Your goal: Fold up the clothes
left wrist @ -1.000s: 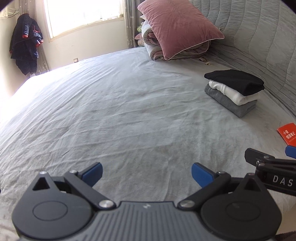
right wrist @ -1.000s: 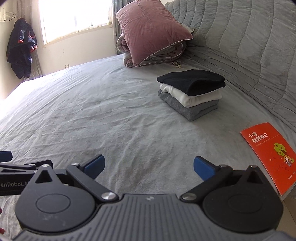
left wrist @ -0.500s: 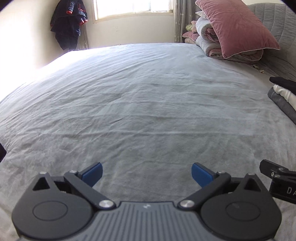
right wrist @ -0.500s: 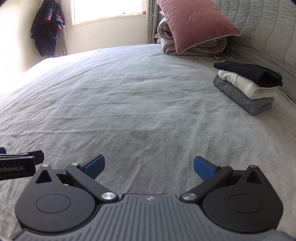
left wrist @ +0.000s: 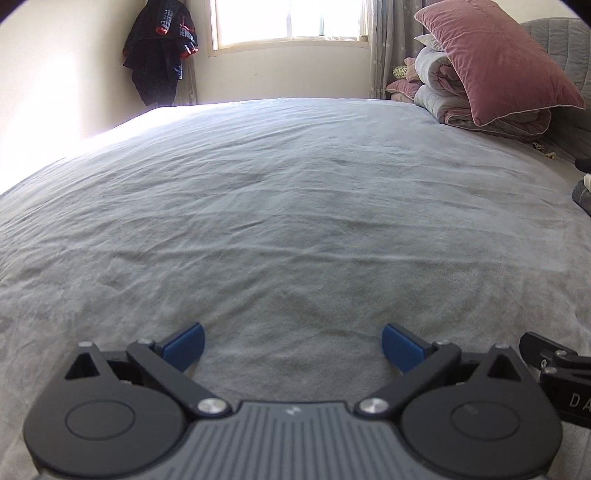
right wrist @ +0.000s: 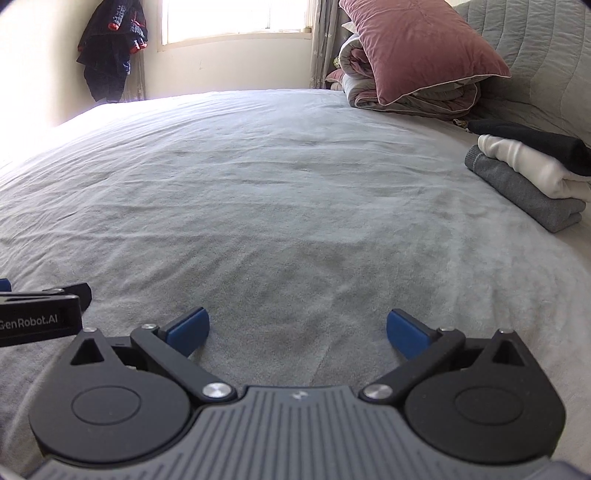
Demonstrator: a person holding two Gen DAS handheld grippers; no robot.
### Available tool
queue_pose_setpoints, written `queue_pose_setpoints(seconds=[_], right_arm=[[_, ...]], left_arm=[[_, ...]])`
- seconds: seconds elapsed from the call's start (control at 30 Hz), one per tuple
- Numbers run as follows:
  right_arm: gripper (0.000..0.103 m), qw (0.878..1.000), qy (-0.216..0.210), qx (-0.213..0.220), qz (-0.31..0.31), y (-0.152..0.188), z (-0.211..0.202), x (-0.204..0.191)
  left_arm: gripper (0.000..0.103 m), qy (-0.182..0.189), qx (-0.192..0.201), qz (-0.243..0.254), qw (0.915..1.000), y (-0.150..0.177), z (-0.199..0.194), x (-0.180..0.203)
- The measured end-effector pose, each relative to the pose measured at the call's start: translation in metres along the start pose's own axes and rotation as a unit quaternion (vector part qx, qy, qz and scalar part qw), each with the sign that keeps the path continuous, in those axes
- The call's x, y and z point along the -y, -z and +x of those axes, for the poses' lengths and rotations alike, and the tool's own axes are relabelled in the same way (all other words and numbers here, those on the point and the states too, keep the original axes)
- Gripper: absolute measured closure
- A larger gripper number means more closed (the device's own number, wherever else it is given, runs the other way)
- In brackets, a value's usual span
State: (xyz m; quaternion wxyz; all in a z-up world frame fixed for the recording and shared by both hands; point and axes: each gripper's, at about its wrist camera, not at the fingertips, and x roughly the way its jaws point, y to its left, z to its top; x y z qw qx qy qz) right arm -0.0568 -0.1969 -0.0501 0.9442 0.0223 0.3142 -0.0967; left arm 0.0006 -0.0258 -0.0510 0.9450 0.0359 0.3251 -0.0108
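A stack of folded clothes (right wrist: 532,173), grey under white under black, lies on the grey bed (right wrist: 277,192) at the right edge of the right wrist view. Only a sliver of that stack (left wrist: 583,184) shows in the left wrist view. My left gripper (left wrist: 293,349) is open over bare sheet, nothing between its blue pads. My right gripper (right wrist: 297,334) is open too, low over the sheet and well left of the stack. Each gripper's side pokes into the other's view. No unfolded garment shows on the bed.
A pink pillow (right wrist: 417,48) rests on a rolled duvet (right wrist: 410,98) at the far right by the quilted headboard (right wrist: 535,55). A dark jacket (left wrist: 160,48) hangs in the far corner beside the window (left wrist: 288,18).
Both views have swung left across the bed: the folded stack slid to the right edge, the orange booklet left the frame, and the jacket and window came toward the middle. Both grippers stayed open.
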Motion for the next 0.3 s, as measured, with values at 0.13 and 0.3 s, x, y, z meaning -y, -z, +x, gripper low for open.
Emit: queue_pose_setpoints(seconds=[0.13,0.3], right_arm=[[0.0,1.0,0.001,0.001,-0.002,0.0002,0.0018,-0.0005],[0.0,1.0,0.006,0.0,-0.007,0.0007,0.0043,-0.003]], left_arm=[[0.0,0.0,0.0,0.001,1.0,0.0,0.0013,-0.0002],[0.0,-0.007,0.002,0.008,0.9999,0.0001,0.002,0.0038]])
